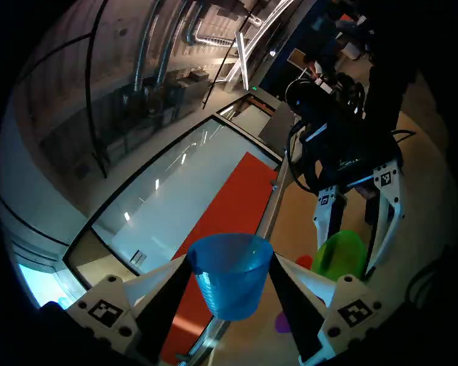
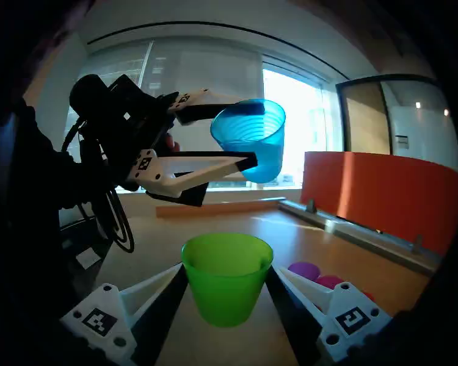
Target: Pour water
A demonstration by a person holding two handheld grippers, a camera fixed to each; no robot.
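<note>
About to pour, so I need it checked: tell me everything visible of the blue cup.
The blue cup is translucent ribbed plastic, tapered, open-topped. The left gripper clamps its sides with both fingers, holding it in the air, roughly upright, higher than the green cup. Any water inside cannot be made out.

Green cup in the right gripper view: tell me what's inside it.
Past the rim of the green cup, held by the right gripper, just the upper inner wall shows, plain green. The cup's own front wall covers the bottom, so water there cannot be told.

White fingers (image 2: 140, 290), black-and-white square markers (image 2: 99, 321), black housing (image 2: 107, 104), dark sleeve (image 2: 39, 177)
</note>
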